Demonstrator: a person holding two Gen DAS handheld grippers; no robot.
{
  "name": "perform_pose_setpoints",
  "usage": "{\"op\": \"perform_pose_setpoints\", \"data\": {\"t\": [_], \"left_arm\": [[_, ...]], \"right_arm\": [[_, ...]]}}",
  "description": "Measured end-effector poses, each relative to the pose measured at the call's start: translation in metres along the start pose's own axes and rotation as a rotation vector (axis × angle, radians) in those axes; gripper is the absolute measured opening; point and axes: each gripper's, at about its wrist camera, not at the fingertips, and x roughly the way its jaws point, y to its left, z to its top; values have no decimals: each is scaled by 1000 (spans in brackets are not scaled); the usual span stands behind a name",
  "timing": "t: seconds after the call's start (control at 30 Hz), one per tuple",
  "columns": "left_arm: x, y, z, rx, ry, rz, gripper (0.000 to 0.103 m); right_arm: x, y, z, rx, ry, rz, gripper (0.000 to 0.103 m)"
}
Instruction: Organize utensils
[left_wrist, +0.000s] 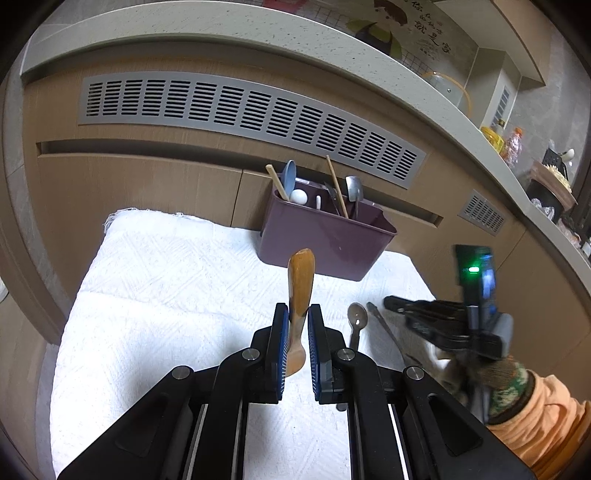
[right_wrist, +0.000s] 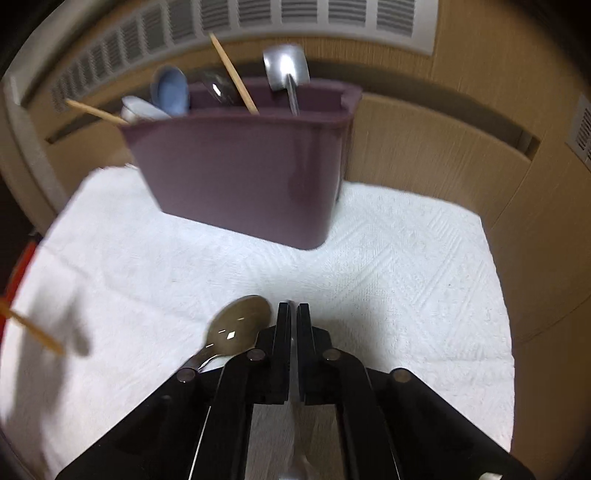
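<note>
Pinched between the blue pads of the left gripper (left_wrist: 298, 308): a wooden spoon (left_wrist: 301, 273), jaws narrowed onto its handle, one end poking up past the fingertips, the other dropping down between the pads toward the white towel (left_wrist: 166, 277). Straight beyond the tips, at the towel's far edge against the cabinet front: the purple utensil caddy (left_wrist: 332, 243). Just right of those jaws, flat on the towel: a metal spoon (left_wrist: 357, 315), bowl pointing at the caddy. Beside that, a slim metal handle (left_wrist: 384, 325), running under the right gripper (left_wrist: 391, 302).

Only from the left wrist: the right gripper from outside, low over the towel, green light lit on its body, gripped by a hand in a patterned knit glove (left_wrist: 498, 376) with an orange sleeve (left_wrist: 535, 417) behind.

Only from the right wrist (blurred): right gripper (right_wrist: 293, 306) with jaws drawn together to a slit, a thin grey sliver showing inside it; impossible to tell whether pinched. Metal spoon (right_wrist: 240, 328) just left of the fingers, outside the jaws. Caddy (right_wrist: 240, 173) close ahead, with chopsticks (right_wrist: 232, 72), a blue spoon (right_wrist: 171, 90), a white spoon (right_wrist: 140, 107) and a steel spoon (right_wrist: 286, 68) sticking out. At the left edge, a light wooden stick (right_wrist: 33, 330) over the towel.

Both grippers tilted downward, the right more steeply.
</note>
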Motion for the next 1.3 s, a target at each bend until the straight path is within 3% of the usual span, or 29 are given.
{"op": "perform_pose_setpoints", "data": {"t": [0.17,0.3,0.37,0.43,0.47,0.6,0.67,0.87,1.07,1.1,1.17,1.3], "left_arm": [[-2,-9,2,10,-1,-9,11],[-5,-17,2,20,-2,-14,11],[-7,-18,1,31,-2,-16,11],[-6,-20,1,39,3,-15,11],[-4,-20,0,39,7,-16,11],[-1,-21,-1,39,18,-21,11],[-2,-19,-2,39,19,-18,11],[1,-12,-3,22,30,-9,11],[2,-12,-5,21,32,-11,11],[2,-12,-4,20,33,-11,11],[4,-12,-4,19,36,-9,11],[2,-14,-2,35,34,-2,11]], "right_arm": [[-39,1,-7,-57,-56,46,2],[-44,-1,-12,-73,34,99,6],[-41,-3,-24,-81,100,128,24],[-43,6,-41,-134,92,100,40],[-43,9,-47,-159,75,74,42],[-35,9,-47,-151,57,63,41],[-27,5,-39,-128,46,50,34],[13,-3,-11,-122,81,93,35],[27,-1,6,-170,76,105,36],[26,-1,6,-178,74,106,35],[25,1,6,-196,66,94,16],[15,2,1,-192,43,77,16]]}}
